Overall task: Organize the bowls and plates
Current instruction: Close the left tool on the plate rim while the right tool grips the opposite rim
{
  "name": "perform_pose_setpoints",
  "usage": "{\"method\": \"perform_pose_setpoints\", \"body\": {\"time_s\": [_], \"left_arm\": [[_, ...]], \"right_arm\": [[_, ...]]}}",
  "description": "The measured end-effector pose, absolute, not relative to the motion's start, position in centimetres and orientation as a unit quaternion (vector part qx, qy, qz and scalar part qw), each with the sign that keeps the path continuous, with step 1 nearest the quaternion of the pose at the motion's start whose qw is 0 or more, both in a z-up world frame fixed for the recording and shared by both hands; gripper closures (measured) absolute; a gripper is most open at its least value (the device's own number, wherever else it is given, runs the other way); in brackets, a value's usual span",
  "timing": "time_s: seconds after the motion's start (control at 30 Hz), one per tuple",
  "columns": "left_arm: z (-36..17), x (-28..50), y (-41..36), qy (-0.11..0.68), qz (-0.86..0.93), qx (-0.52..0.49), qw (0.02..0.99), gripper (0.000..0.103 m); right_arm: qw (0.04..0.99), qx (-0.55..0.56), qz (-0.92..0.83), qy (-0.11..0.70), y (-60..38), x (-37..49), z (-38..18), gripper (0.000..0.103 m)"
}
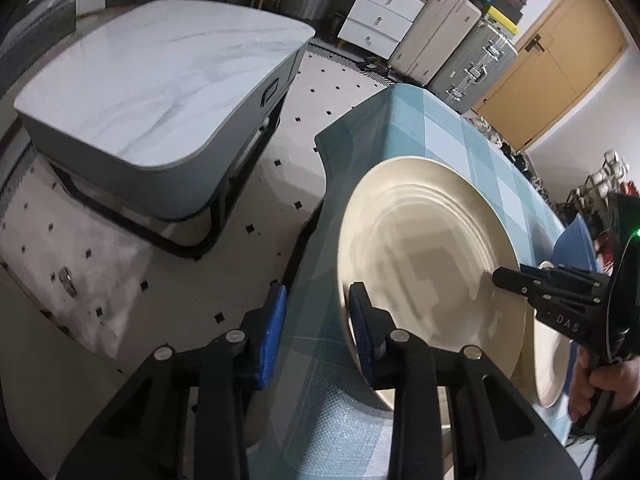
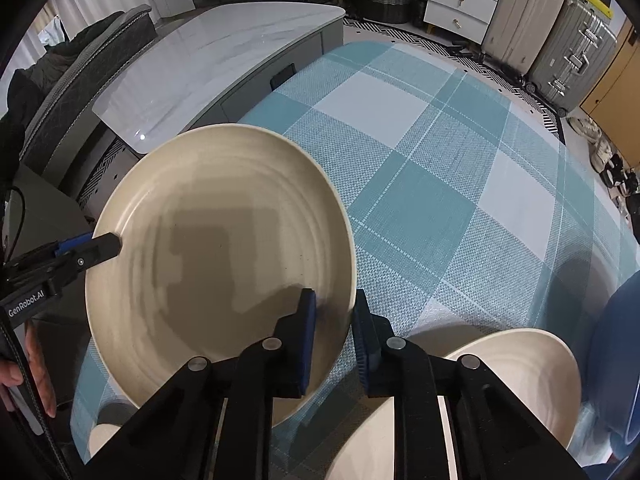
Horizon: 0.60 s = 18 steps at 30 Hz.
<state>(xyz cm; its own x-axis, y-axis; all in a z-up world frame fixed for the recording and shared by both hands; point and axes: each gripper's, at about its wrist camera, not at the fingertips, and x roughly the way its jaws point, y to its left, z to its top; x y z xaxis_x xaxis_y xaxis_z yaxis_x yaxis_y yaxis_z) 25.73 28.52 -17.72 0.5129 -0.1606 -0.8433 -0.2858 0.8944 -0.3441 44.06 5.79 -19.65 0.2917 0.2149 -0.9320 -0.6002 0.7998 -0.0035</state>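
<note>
Cream ceramic filled both views: a large ridged plate (image 2: 216, 264) lay near the corner of the teal-checked cloth (image 2: 440, 200) covering the surface. A second cream dish (image 2: 520, 380) sat just beside it, with something blue (image 2: 616, 360) at the far right edge. A marble-topped low table (image 1: 160, 88) stood close off the corner, suitcases (image 1: 460, 52) and a white drawer unit (image 1: 380, 16) beyond. Both tongs pointed steeply down from opposite sides — the left tongs (image 1: 316, 340) straddled the plate's rim with the gap still wide on the outer side, the right tongs (image 2: 334, 336) nearly pressed together on the opposite rim. A hand (image 1: 596, 380) gripped the right tool's handle.
</note>
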Motion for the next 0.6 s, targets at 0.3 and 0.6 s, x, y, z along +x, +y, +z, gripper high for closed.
{"method": "perform_pose_setpoints", "body": {"time_s": [0.3,0.6], "left_arm": [[-17.72,25.78,28.0,0.503,0.019,-0.223,0.835,0.084],[-17.9,26.07,27.96,0.511,0.017,-0.228,0.828,0.084]], "right_arm": [[0.786,-0.168,0.257,0.536,5.68,43.77,-19.36,0.09],[0.785,-0.145,0.262,0.542,5.26,43.73,-19.46,0.09]]}}
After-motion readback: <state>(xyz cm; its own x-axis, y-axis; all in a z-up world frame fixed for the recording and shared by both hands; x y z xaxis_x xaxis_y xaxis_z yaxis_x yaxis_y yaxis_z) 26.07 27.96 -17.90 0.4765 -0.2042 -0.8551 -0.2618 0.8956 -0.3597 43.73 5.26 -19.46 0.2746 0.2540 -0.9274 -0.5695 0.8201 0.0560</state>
